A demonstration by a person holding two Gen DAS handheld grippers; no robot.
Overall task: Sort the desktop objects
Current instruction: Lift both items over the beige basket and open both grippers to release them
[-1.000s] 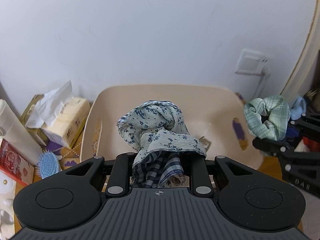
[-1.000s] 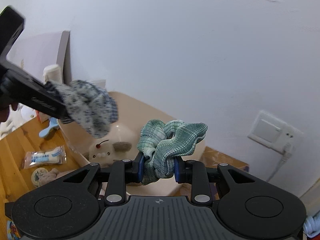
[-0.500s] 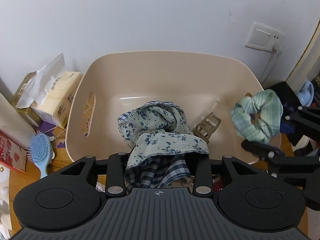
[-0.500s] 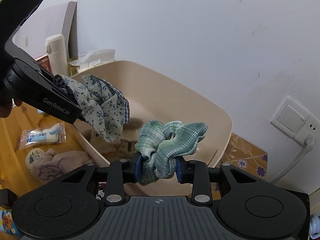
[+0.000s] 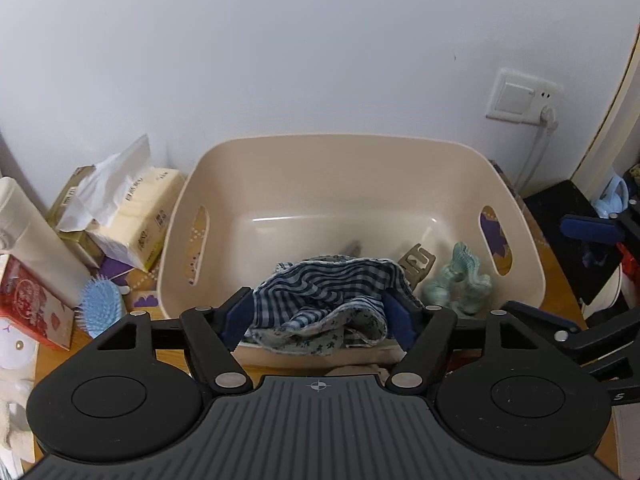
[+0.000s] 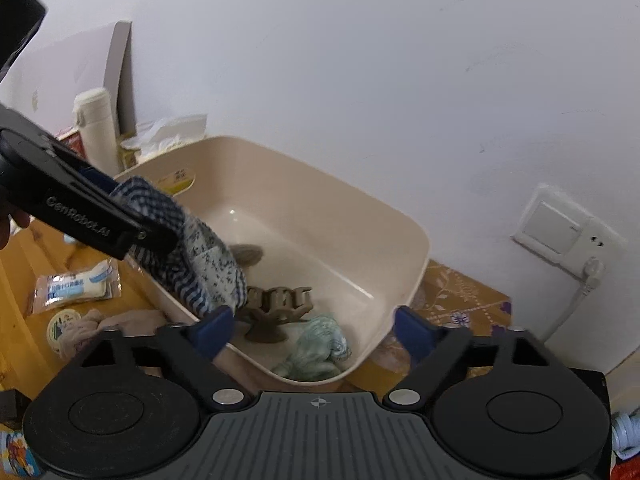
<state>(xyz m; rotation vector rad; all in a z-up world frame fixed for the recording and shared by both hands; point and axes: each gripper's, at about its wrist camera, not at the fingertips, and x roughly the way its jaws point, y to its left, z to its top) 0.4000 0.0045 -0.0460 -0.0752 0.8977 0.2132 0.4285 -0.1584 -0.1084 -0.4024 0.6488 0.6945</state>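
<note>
The left gripper (image 5: 320,314) is seen spread wide, its jaws having just been opening, with the blue checked and floral scrunchie (image 5: 320,304) draped between the 2 blue pads (image 5: 236,316) at the near rim of the beige basket (image 5: 352,168); whether the pads press on the cloth cannot be told. The right gripper (image 6: 310,330) is likewise spread, its jaws having just been opening, and nothing is held between them. The green scrunchie (image 6: 316,350) is found on the basket floor, in the near corner just beyond the right gripper's fingers. A brown hair claw (image 6: 276,306) lies beside it. Outside the basket, a tissue pack (image 5: 132,216) and a blue hairbrush (image 5: 100,306) are seen on the wooden desk (image 6: 24,280).
</note>
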